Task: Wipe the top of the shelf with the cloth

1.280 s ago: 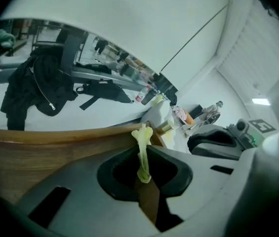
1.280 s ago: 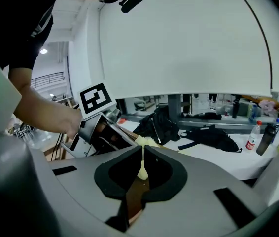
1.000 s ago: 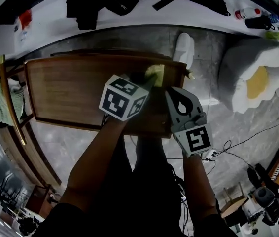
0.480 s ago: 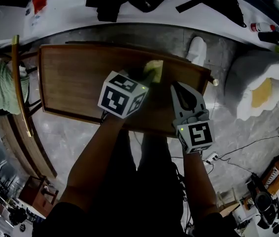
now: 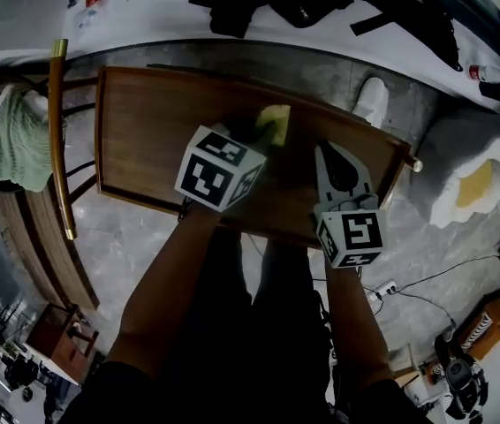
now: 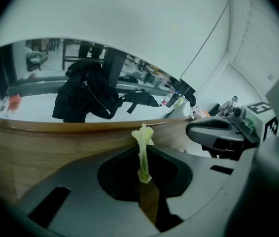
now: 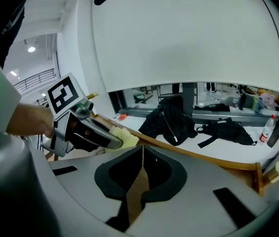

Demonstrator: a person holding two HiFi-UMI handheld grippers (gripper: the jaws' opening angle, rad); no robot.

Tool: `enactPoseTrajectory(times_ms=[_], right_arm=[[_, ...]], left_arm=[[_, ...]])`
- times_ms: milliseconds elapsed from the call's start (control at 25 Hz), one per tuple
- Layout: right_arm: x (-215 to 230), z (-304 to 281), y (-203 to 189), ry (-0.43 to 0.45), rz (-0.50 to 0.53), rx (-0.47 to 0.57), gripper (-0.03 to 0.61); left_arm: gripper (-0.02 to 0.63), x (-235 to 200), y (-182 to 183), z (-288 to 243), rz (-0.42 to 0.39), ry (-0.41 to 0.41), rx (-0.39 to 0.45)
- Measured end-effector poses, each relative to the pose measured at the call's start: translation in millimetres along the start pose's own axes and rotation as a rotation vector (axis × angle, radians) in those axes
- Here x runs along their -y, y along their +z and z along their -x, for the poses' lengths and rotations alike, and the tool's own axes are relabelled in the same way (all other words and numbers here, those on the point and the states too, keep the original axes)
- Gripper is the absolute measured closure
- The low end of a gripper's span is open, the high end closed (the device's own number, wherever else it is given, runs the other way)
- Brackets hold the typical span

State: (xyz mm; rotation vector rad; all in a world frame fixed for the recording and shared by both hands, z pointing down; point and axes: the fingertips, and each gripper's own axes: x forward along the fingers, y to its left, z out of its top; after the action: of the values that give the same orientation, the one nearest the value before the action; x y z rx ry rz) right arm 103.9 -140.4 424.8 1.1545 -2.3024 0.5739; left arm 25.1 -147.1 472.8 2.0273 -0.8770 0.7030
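The left tongs point(image 5: 264, 137) pinch the cloth point(image 5: 276, 122), probably touching the shelf point(image 5: 144, 140) near its far edge; right tongs point(image 7: 142, 147) are closed, empty.

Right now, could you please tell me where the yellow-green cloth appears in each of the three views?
Head view: yellow-green cloth upper centre, on the brown wooden shelf top.
Left gripper view: cloth centre, pinched in the left gripper.
Right gripper view: cloth left of centre, at the left gripper's tip.
Shared landmark: the black jacket on the white counter, behind the shelf in all three.
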Motion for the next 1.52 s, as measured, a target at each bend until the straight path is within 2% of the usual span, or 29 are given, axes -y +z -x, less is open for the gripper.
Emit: enactPoseTrajectory(times_ms=[360, 960, 1200, 1520], right_arm=[[-40, -39, 16, 0.013, -0.026, 0.032, 0.552], [-104, -83, 29, 0.100, 0.025, 0.007, 0.552], [-114, -89, 29, 0.107, 0.029, -0.003, 0.552], [-109, -82, 29, 0.102, 0.028, 0.003, 0.552]], left_arm=[[0.575, -64, -7, 39, -0.014, 0.068, -0.007], [0.575, -188, -30, 124, 0.065, 0.260, 0.029], [0.575, -213, -33, 140, 0.073, 0.325, 0.015], [0.575, -223, -37, 148, 0.109, 0.380, 0.011]])
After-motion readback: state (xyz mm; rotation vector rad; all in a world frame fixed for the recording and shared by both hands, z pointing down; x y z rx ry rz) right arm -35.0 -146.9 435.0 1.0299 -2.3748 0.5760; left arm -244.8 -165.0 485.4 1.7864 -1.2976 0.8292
